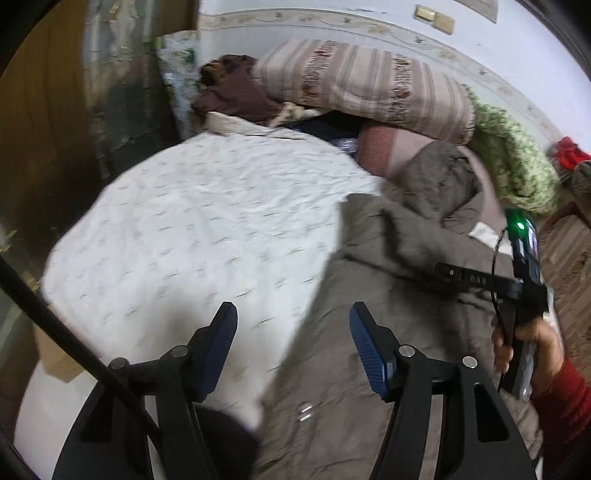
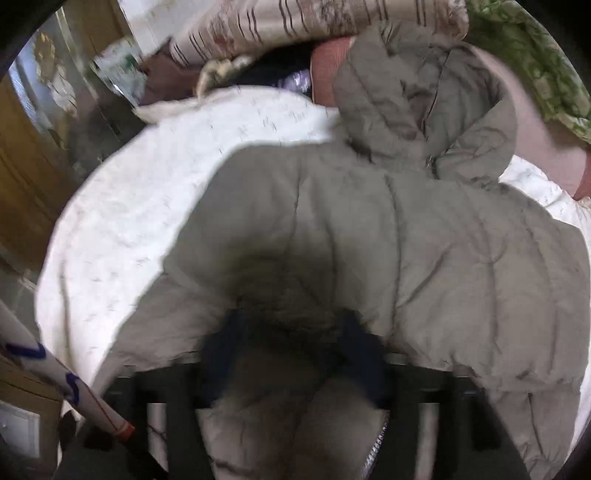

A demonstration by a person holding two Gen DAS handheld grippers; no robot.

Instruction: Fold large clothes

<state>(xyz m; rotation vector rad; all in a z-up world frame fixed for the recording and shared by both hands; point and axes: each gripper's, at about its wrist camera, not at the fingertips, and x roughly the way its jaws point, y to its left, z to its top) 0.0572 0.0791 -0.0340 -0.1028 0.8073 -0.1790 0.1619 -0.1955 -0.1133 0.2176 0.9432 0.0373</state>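
- In the left wrist view the left gripper (image 1: 293, 347) is nearest, at 6 o'clock; its two blue pads (image 1: 221, 347) stand wide apart and nothing is between them.
- Under it, the edge of the grey padded jacket (image 1: 399, 236) meets the white bedsheet (image 1: 207, 229); the jacket fills the side from 3 to 6 o'clock and the sheet the side from 7 to 11 o'clock.
- At 4 o'clock a hand (image 1: 532, 347) with a red sleeve holds the right gripper (image 1: 443, 271), which is seen from the side over the jacket; a green light shines on it.
- In the right wrist view the right gripper (image 2: 291, 354) is at 6 o'clock, and its dark fingers (image 2: 364, 354) are closed on a thick fold of the grey padded jacket (image 2: 424, 258); this part is blurred.
- The jacket lies spread on the bedsheet (image 2: 147, 199) from the centre to 3 o'clock, and its hood (image 2: 424, 107) lies at 1 o'clock with a zip down the middle.
- At 8 o'clock a white pole (image 2: 66, 376) with blue marks stands beside the bed.
- Farther, at 12 o'clock in the left wrist view, a striped rolled quilt (image 1: 369, 85) lies on other bedding, with a dark brown cloth (image 1: 236, 92) at 11 o'clock and a green patterned blanket (image 1: 513, 155) at 2 o'clock.
- Farthest is the pale wall (image 1: 332, 22) with a flower border.
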